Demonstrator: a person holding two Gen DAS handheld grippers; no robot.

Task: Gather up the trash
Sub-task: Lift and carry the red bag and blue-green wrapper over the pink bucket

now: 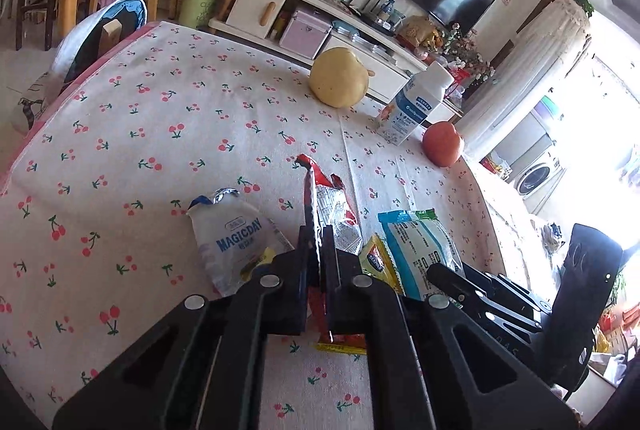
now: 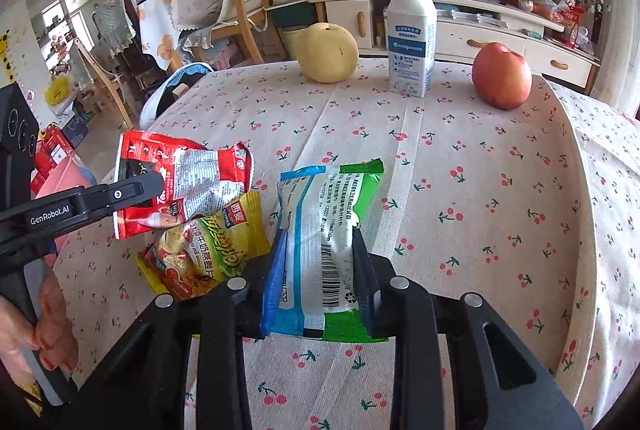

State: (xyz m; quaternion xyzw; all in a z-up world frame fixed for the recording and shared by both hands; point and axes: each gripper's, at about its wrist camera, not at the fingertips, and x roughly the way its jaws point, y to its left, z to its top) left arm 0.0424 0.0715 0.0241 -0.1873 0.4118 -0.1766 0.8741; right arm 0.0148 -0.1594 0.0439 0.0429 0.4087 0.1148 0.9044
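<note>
Beside red wrapper (image 1: 328,202) — white pouch (image 1: 236,238) reads "MAGICDAY" (blue letters).

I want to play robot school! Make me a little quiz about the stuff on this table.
1. True or false: the left gripper pinches the red wrapper.
2. Which wrapper does the right gripper hold? A) the yellow wrapper B) the blue-and-green wrapper
3. What stands between the pear and the apple?

Key: 1 true; 2 B; 3 the milk bottle.
</note>
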